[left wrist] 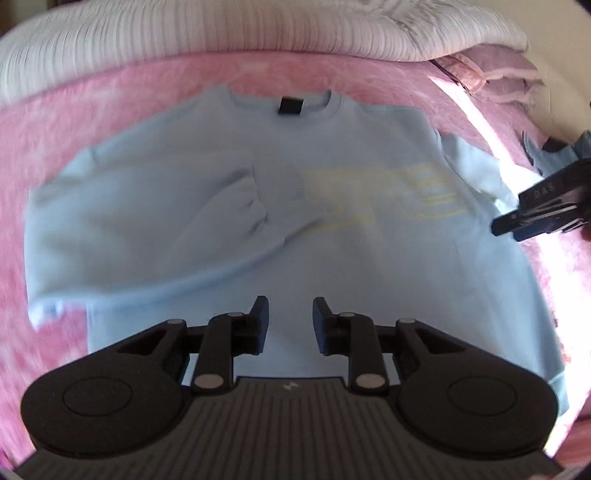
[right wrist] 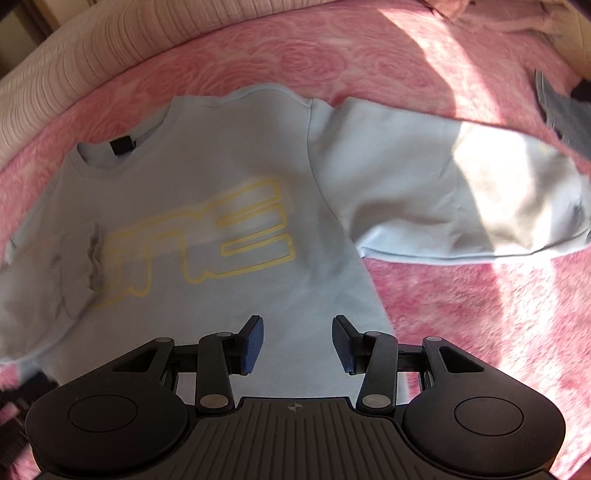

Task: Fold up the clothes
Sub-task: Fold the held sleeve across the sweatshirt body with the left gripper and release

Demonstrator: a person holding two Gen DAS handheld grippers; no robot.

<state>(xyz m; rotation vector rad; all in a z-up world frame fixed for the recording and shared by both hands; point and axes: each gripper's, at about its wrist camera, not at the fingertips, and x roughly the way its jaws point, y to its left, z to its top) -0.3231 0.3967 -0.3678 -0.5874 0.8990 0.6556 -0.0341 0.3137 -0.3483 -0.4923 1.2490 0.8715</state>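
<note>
- Looking down at a light blue sweatshirt (left wrist: pixel 295 236) spread face up on a pink fleecy bed cover (right wrist: pixel 461 332), collar towards the ribbed white bedding (left wrist: pixel 221 33) at the far edge.
- One sleeve is already laid across the chest, its cuff (left wrist: pixel 255 199) resting just beside the yellow outlined lettering (right wrist: pixel 236 236).
- The other sleeve (right wrist: pixel 461 192) lies stretched out flat to the side, half in a bright patch of sun.
- The left tongs (left wrist: pixel 290 323) hover over the lower body of the shirt, parted, nothing between them.
- The right tongs (right wrist: pixel 297 341) hang above the hem side too, spread somewhat wider, also empty; in the left view they show at the right edge, near that outstretched sleeve.
- This looks like thick, soft, floppy fleece: light enough, not slippery, nothing to break, but it will sag and drag on the fuzzy cover.
- By my reckoning the outstretched sleeve wants folding in next; the ribbed cuff end, partly washed out by the sunlight, gives the firmest pinch.
- A pinch through one layer only would be best, lest the body comes up with it.
</note>
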